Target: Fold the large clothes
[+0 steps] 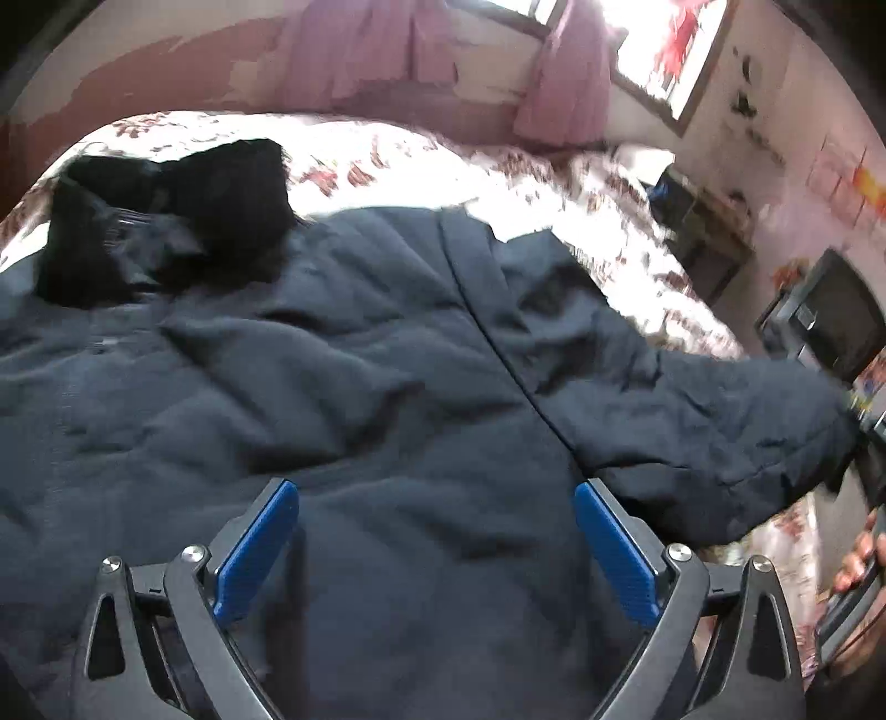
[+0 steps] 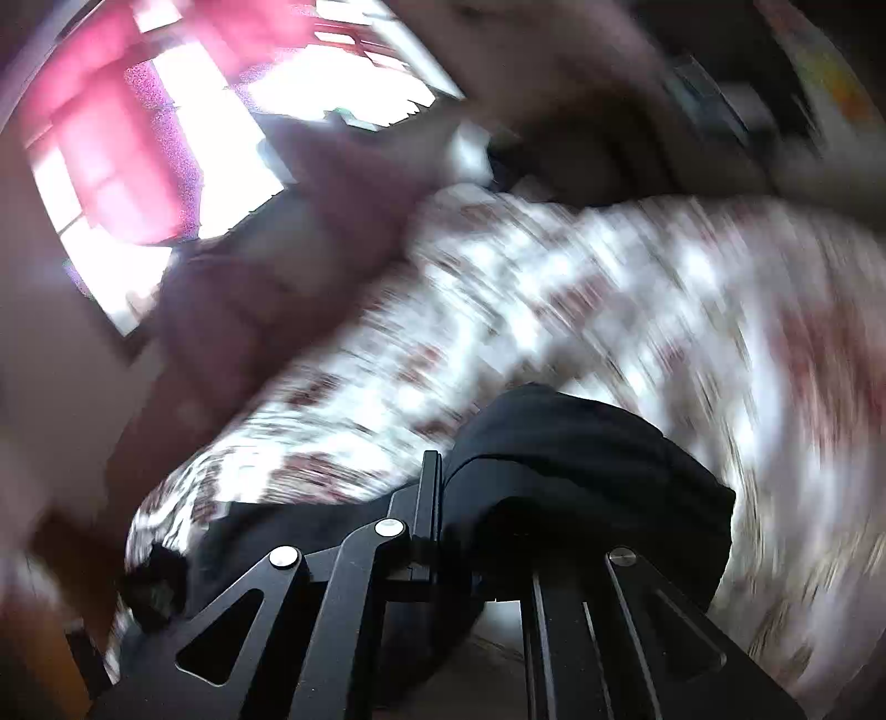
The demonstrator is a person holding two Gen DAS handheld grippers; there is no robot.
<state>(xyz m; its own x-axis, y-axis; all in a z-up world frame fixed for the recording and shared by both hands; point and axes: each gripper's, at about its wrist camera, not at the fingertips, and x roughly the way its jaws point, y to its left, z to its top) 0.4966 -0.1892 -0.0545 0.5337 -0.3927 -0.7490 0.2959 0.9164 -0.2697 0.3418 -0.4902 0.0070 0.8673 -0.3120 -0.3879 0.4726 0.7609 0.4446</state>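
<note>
A large dark navy coat (image 1: 360, 387) lies spread on a floral bedsheet (image 1: 443, 166), its black fur hood (image 1: 166, 221) at the upper left. My left gripper (image 1: 437, 493) hovers open just over the coat's body, and nothing sits between its blue pads (image 1: 260, 548). One sleeve (image 1: 692, 421) stretches out to the right edge of the left wrist view. In the blurred right wrist view my right gripper (image 2: 437, 459) is shut on the dark sleeve end (image 2: 581, 459), which bunches around the fingers above the bedsheet (image 2: 498, 304).
A person's hand (image 1: 855, 554) grips a handle at the right edge. Pink curtains (image 1: 360, 50) and a bright window (image 1: 664, 44) stand behind the bed. A low cabinet (image 1: 703, 232) and a dark screen (image 1: 830, 327) line the right wall.
</note>
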